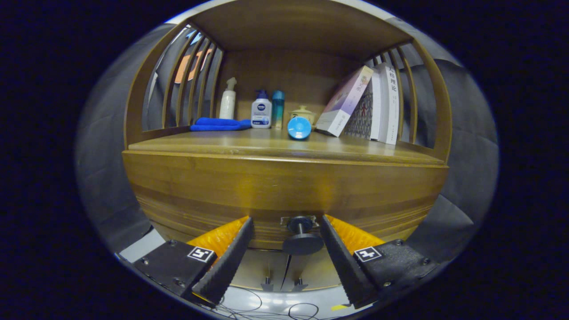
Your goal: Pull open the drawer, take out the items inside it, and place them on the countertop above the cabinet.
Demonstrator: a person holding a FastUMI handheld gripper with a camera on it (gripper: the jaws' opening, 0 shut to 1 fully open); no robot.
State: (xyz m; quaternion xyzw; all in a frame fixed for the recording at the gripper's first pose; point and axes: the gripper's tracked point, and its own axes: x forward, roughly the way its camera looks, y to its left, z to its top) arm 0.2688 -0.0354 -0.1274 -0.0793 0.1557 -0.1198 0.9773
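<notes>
Tongs [286, 229] spread, straddling drawer knob [302, 238].

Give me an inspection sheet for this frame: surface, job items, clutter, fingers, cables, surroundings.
Surface: wooden countertop above the cabinet, bare at the front, things along the back.
Job's things: drawer shut; its dark round knob sits between the fingers, untouched. Contents hidden.
Clutter: folded blue cloth, white spray bottle, white pump bottle, teal bottle, blue round object in front of a small lidded pot, leaning books.
Gripper: fingers open, either side of the knob, not touching it.
Cables: thin wires on the floor below the cabinet.
Surroundings: slatted wooden side panels, black cloth wall.
</notes>
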